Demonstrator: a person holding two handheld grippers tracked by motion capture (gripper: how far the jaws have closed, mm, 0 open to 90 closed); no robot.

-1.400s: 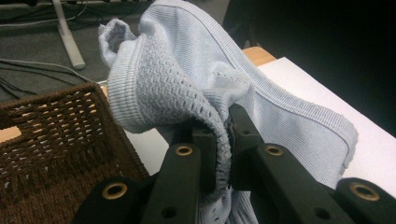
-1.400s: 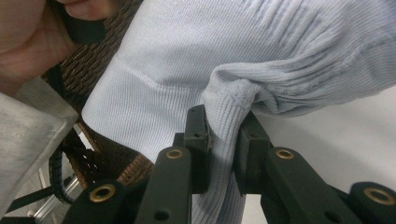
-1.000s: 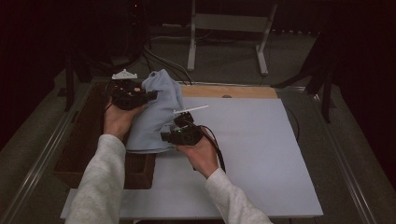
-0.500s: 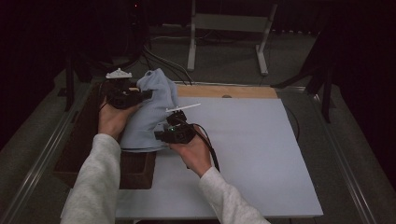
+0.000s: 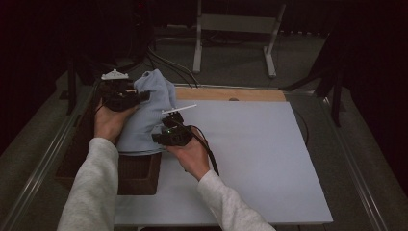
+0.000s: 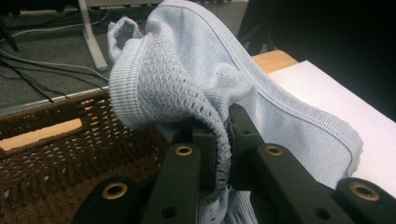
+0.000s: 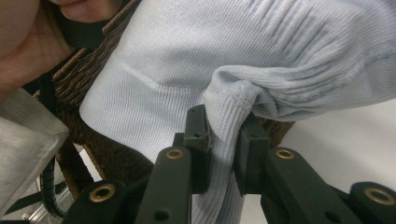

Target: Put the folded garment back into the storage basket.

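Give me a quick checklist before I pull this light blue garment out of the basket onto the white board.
1. Left tongs shut on the garment: ok.
2. Right tongs shut on a fold of it: ok.
3. Garment free of the wicker basket: not ok, it drapes over the rim.
4. Snag on the weave: cannot tell.
5. White board bare to the right: ok.

Pale blue knit cloth garment (image 6: 261, 88), ribbed, w/ open mesh edge. Dark brown woven wicker basket (image 6: 56, 154), rough. Matt white tabletop (image 5: 260, 159); bare wood strip (image 5: 231, 94). Black matt plastic left gripper (image 6: 224, 154).
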